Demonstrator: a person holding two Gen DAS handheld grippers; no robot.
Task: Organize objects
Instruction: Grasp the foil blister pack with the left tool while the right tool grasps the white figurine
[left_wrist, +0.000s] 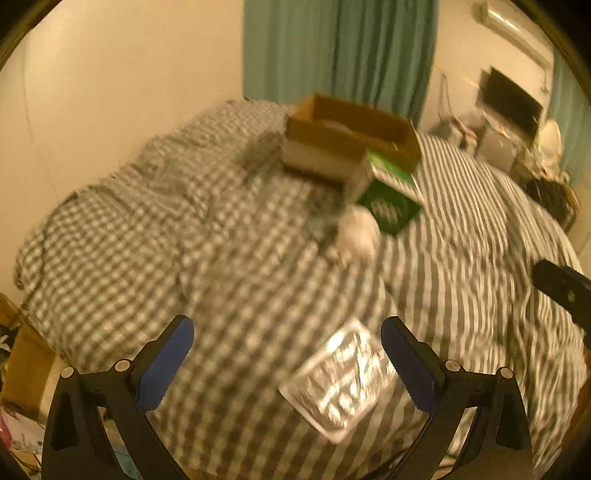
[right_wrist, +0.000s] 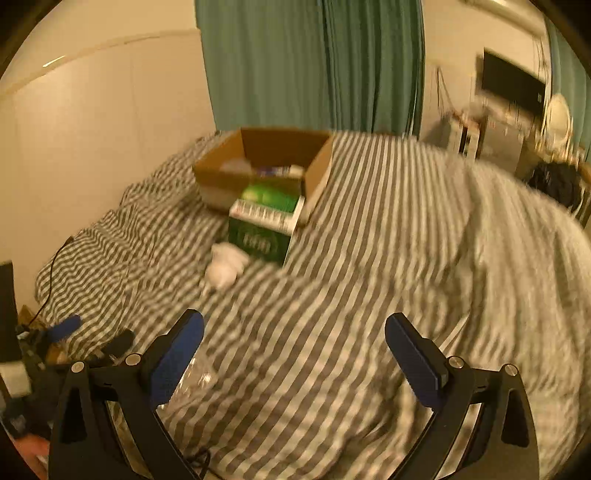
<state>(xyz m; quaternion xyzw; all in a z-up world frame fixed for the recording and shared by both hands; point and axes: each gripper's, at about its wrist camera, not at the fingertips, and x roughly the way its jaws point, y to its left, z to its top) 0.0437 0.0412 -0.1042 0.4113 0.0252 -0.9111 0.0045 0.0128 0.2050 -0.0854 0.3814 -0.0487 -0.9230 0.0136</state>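
A brown cardboard box (left_wrist: 354, 133) stands open on the bed, with a green carton (left_wrist: 391, 199) leaning against its near corner. A white crumpled item (left_wrist: 356, 230) lies just in front of the carton. A clear shiny packet (left_wrist: 343, 376) lies flat on the cover, low between the fingers of my left gripper (left_wrist: 288, 328), which is open and holds nothing. The right wrist view shows the same box (right_wrist: 258, 162), carton (right_wrist: 262, 229) and white item (right_wrist: 225, 264). My right gripper (right_wrist: 295, 321) is open over bare striped cover. Both views are blurred.
The bed (left_wrist: 258, 258) carries a green-and-white checked and striped duvet with soft folds. A cream wall runs along its left side, and teal curtains (right_wrist: 310, 62) hang behind it. A dark screen (right_wrist: 513, 86) and cluttered furniture stand at the far right.
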